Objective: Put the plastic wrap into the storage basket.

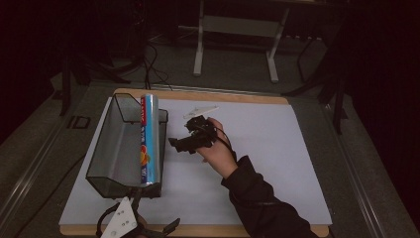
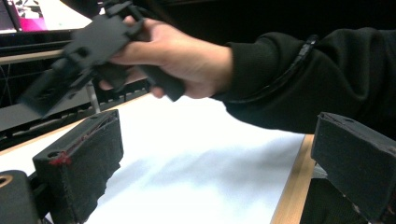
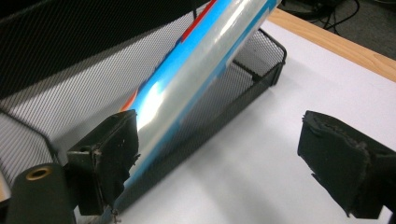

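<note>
Mesh basket [image 1: 106, 148]: dark wire, long and narrow, on the left part of the white board [image 1: 277, 163], running near to far; right wall facing the open middle of the board.
Roll [image 1: 149, 141]: long tube in a blue printed wrapper, lying along the basket's right rim, far end just past the basket's far corner, near end at the near right corner. In the right gripper view, slanting across the mesh wall [image 3: 56, 79], shiny and blurred.
Board: wooden edge showing at far and near sides; wide bare stretch to the right of the basket and on toward the right edge.
White flat piece [image 1: 200, 110]: on the board just beyond the right gripper, apart from the basket.
Right gripper [image 1: 174, 144]: held in the right hand [image 1: 218, 151] over the board's middle, jaws pointed left toward the roll, close beside it, not touching. Jaws set wide apart, nothing between them. Forearm in a dark sleeve [image 1: 257, 198] coming in from the near right.
Left gripper [image 1: 171, 228]: low at the near edge, beside the basket's near end. Jaws spread wide, holding nothing.
</note>
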`<action>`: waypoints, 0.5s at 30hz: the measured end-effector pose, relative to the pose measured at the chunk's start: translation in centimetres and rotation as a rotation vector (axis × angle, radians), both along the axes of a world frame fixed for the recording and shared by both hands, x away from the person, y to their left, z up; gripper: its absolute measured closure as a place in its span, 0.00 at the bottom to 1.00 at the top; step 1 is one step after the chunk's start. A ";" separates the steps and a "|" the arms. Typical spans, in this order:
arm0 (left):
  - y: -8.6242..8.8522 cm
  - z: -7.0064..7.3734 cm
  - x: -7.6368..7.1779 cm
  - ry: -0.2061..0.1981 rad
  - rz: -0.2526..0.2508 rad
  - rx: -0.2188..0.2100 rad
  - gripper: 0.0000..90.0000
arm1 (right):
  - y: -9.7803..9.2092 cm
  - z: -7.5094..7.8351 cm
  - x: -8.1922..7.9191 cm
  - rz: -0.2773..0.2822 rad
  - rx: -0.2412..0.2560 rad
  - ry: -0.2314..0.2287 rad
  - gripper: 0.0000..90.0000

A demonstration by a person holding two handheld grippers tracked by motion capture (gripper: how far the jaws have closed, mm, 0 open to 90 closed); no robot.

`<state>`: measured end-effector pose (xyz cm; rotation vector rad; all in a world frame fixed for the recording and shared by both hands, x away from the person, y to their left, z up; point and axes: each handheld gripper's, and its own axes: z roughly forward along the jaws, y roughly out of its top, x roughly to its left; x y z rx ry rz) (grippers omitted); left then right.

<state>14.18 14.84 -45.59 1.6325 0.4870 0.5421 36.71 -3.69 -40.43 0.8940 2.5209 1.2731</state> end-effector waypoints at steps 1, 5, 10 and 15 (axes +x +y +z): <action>0.0 0.0 0.0 -0.002 0.002 0.002 0.03 | -0.4 0.1 -0.3 0.003 0.001 -0.012 0.14; -0.1 0.0 0.0 -0.003 0.005 0.007 0.03 | -2.0 0.2 -1.5 0.018 0.010 -0.031 0.14; -0.2 0.0 0.0 -0.007 0.007 0.012 0.03 | -3.9 0.2 -3.2 0.029 0.037 -0.048 0.15; -0.3 -0.1 0.0 -0.004 0.004 0.014 0.03 | -5.3 -0.1 -4.1 0.019 0.043 -0.055 0.15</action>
